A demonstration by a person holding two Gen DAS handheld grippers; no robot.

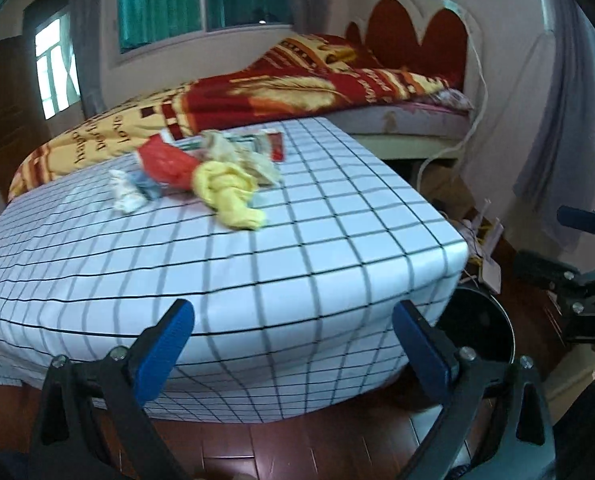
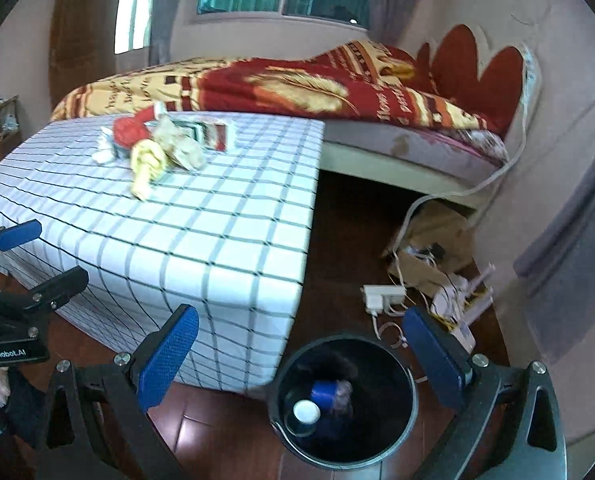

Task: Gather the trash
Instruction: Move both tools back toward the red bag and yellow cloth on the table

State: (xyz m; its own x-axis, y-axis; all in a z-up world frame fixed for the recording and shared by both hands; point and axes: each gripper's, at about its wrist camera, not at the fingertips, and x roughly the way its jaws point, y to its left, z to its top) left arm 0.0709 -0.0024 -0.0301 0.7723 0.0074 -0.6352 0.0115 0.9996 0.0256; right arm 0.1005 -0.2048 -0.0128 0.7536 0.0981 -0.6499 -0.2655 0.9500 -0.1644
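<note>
A heap of trash lies on the checked table: a yellow crumpled bag, a red wrapper, white tissue, beige crumpled paper and a red-and-white carton. My left gripper is open, low before the table's near edge, holding nothing. My right gripper is open above the black bin, which holds a blue bottle with a white cap. The bin's rim shows at the table's right corner.
A bed with a red and yellow blanket stands behind the table. Cables, a power strip and a white router lie on the wooden floor right of the bin. A grey curtain hangs at the right.
</note>
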